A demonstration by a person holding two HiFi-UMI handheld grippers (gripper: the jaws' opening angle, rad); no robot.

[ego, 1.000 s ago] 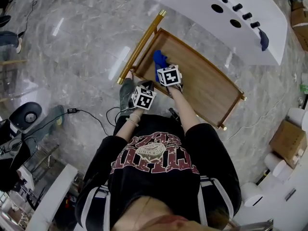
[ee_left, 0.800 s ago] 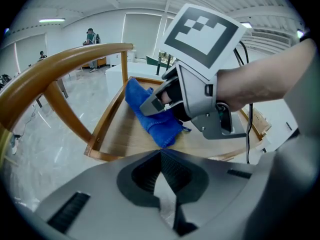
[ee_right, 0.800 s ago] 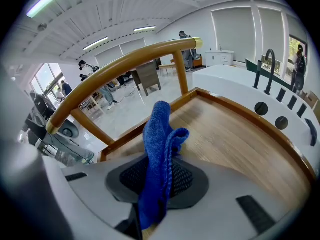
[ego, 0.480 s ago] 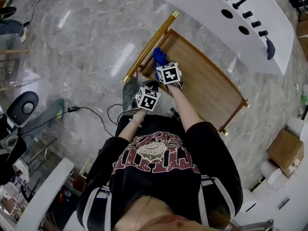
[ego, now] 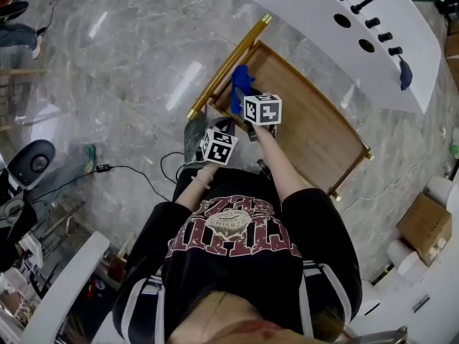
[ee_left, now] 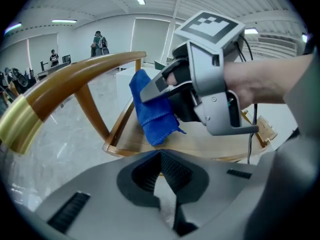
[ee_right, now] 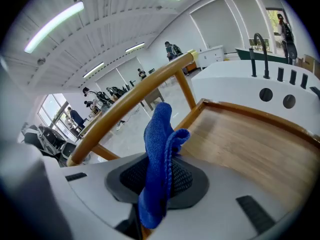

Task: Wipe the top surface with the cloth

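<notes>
— Where is the cloth right now?
— The blue cloth (ego: 239,79) is pinched in the right gripper (ego: 247,97). The two jaws are pressed on the folded fabric, and a loose part sticks out past the tips. It hangs over the wooden tray top (ego: 315,124) of the cart, at the end next to the long handle (ego: 228,59) with the gold caps. Whether its lower edge touches the wood, I cannot tell.
— And how does the person hold that arm?
— The right forearm (ego: 278,160) is stretched forward from the body, nearly straight. The gripper points toward the handle end of the tray.
— What about the other one?
— The left gripper (ego: 195,126) is closer to the body, just beside the near corner of the cart and outside the tray rim. The left forearm (ego: 192,186) is bent and kept short in front of the chest. The jaws of this gripper are pressed together at the tips, with nothing between them. The two grippers are near each other, but apart.
— Anything behind the cart?
— A white counter (ego: 323,27) with dark holes and black fittings stands just past the far rim.
</notes>
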